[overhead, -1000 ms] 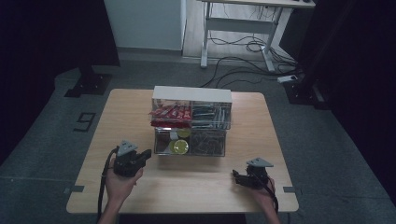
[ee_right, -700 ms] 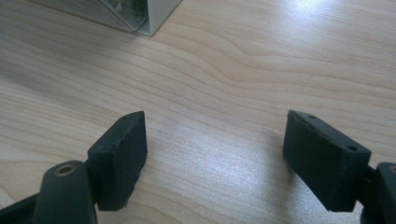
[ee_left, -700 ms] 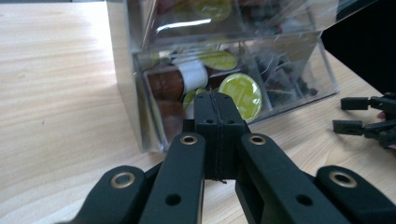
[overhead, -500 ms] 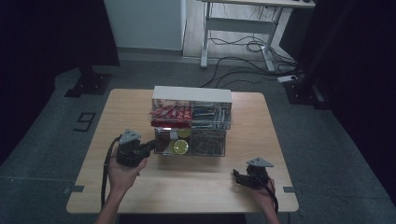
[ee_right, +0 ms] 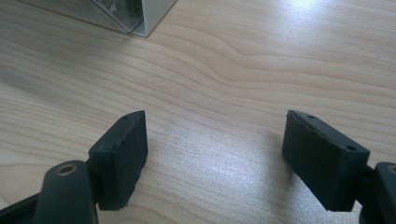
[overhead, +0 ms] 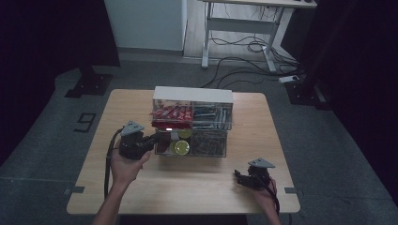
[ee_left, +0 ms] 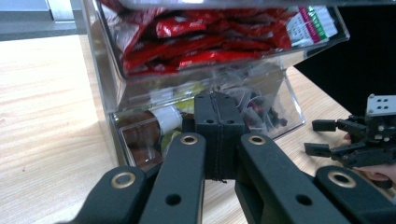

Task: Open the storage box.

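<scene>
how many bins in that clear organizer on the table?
4 visible. Upper left bin holds red packets; upper right bin holds dark items; lower left bin holds small bottles and a yellow lid; lower right bin holds wiry bits. Others may hide behind.

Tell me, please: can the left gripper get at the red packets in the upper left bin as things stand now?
Probably not yet. The left gripper has its jaws shut, and it sits low, in front of the lower bin. The red packets lie above it behind the clear front wall, so it would likely need to rise over the rim and open.
</scene>
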A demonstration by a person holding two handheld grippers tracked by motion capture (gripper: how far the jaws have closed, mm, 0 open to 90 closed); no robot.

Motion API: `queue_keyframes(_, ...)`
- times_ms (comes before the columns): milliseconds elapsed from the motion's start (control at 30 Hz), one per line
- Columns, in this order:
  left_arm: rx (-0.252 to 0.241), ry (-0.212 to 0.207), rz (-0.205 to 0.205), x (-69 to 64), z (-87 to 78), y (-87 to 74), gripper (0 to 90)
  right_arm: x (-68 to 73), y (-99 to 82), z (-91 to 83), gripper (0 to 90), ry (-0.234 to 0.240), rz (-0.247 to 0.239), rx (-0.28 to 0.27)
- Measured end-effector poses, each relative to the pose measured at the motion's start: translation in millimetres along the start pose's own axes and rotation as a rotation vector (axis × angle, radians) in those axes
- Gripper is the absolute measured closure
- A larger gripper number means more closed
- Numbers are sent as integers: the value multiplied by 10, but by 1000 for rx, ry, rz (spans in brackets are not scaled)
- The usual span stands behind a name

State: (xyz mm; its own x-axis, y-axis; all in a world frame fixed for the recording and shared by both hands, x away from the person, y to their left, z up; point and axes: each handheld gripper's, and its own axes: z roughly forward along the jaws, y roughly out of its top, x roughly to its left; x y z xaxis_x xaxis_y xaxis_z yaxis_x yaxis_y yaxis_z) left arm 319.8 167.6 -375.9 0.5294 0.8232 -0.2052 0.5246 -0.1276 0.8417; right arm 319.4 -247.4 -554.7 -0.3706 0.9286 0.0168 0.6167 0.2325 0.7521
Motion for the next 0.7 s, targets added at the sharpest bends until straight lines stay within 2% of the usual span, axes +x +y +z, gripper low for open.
queue_keyframes(700,-22,-22,17,-86,34,271,900,-5,7,8,225,0,-7,0)
